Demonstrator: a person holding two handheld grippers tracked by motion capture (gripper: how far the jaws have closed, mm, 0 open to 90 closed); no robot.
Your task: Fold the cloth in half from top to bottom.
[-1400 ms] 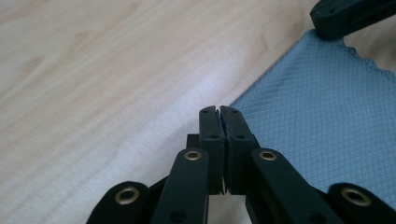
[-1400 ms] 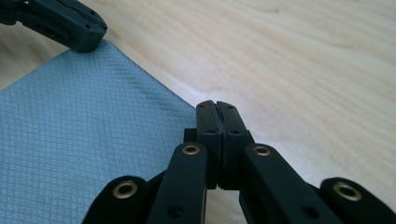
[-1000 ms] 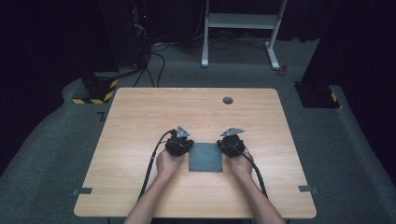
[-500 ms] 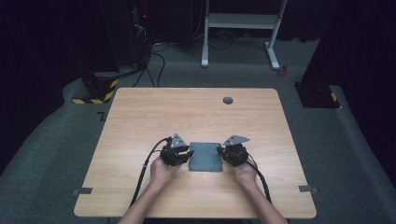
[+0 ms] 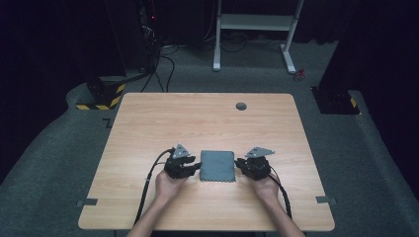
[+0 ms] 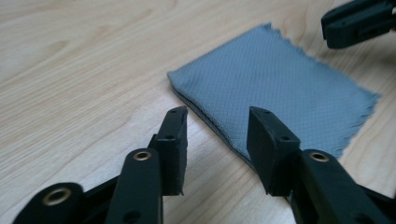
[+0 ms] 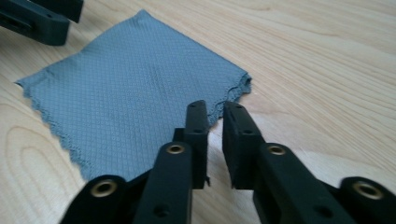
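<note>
A folded cloth (image 5: 217, 166) lies flat on the surface (image 5: 148, 123), toward its near edge. The left hand-held gripper (image 5: 193, 169) sits just beside its left edge, the right hand-held gripper (image 5: 240, 164) just beside its right edge.

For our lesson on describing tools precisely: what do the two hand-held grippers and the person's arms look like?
Both the left gripper and the right gripper are matte black with two flat jaws, brass-coloured rivets at the jaw joints and a grey three-cornered plate on top. A black cable trails from each. The forearms are bare, without sleeves.
</note>
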